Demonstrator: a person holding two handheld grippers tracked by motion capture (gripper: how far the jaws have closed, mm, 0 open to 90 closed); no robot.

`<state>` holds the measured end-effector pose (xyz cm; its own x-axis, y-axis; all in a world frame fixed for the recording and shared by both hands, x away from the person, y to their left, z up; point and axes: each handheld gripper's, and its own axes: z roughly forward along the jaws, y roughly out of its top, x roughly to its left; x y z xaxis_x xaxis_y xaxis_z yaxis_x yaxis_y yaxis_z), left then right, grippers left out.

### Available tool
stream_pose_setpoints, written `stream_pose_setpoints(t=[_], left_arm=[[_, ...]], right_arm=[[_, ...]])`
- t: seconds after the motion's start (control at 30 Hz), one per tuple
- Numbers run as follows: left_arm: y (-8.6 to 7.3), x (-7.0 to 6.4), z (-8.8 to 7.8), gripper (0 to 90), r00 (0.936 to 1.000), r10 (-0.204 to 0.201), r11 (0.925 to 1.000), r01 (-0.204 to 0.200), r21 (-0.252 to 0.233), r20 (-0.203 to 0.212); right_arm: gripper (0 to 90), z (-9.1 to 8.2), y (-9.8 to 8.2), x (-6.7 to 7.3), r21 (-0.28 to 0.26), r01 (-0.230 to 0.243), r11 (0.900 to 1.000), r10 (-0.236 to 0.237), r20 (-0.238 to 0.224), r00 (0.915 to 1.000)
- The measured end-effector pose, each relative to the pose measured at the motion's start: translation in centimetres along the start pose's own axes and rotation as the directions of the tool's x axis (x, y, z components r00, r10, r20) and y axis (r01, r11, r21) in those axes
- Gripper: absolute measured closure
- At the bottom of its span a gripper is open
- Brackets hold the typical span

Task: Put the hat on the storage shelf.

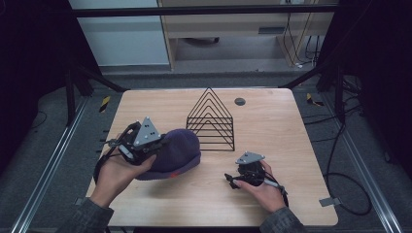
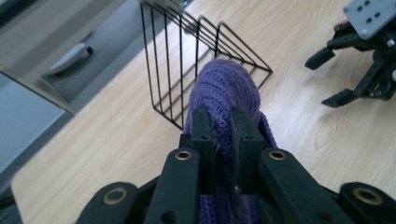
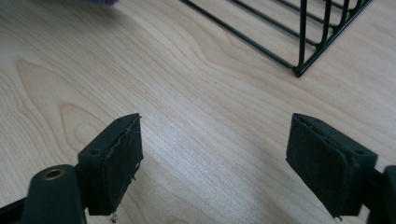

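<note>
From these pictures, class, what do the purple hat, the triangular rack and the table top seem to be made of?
Purple hat: knitted yarn, probably wool or acrylic; ribbed stitches show, matte.
Triangular rack: thin black wire, likely coated or painted metal; straight slim rods.
Table top: pale wood or wood-look laminate; grain lines visible, smooth finish.

hat: cut by top edge, sliver only | wire rack: top cut off

No text, label, brand or number can be read in any of the views; nothing here carries legible writing or a sign.
</note>
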<state>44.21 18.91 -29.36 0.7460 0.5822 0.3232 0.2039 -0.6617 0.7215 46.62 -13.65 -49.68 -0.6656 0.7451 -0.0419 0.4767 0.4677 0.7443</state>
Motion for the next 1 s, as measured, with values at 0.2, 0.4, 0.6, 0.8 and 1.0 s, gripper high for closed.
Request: stream_pose_setpoints(t=[0.2,0.4,0.6,0.8,1.0], left_arm=[[1.6,1.0,-1.4,81.3,0.9999,0.012,0.9984,-0.012,-0.054,-0.002],[3.3,2.0,-2.4,81.3,0.9998,0.019,0.9933,-0.02,-0.114,-0.007],[4.7,2.8,-2.5,81.3,0.9999,0.015,0.9904,-0.016,-0.137,-0.006],[5.9,3.0,-2.7,81.3,0.9993,0.036,0.9885,-0.037,-0.147,-0.01],[6.7,2.7,-3.3,81.3,0.9982,0.06,0.9832,-0.059,-0.173,0.0]], right_arm=[[27.5,-1.0,0.6,0.3,-0.049,0.012,0.999,-0.012,0.009,0.9999],[33.2,-3.1,2.6,0.8,-0.154,0.046,0.987,-0.039,0.05,0.998],[34.1,-4.7,4.9,1.3,-0.199,0.065,0.978,-0.058,0.044,0.9974],[35.2,-6.1,7.2,1.8,-0.226,0.087,0.97,-0.08,0.04,0.996],[33.6,-7.4,8.2,2.3,-0.245,0.097,0.965,-0.095,0.018,0.9953]])
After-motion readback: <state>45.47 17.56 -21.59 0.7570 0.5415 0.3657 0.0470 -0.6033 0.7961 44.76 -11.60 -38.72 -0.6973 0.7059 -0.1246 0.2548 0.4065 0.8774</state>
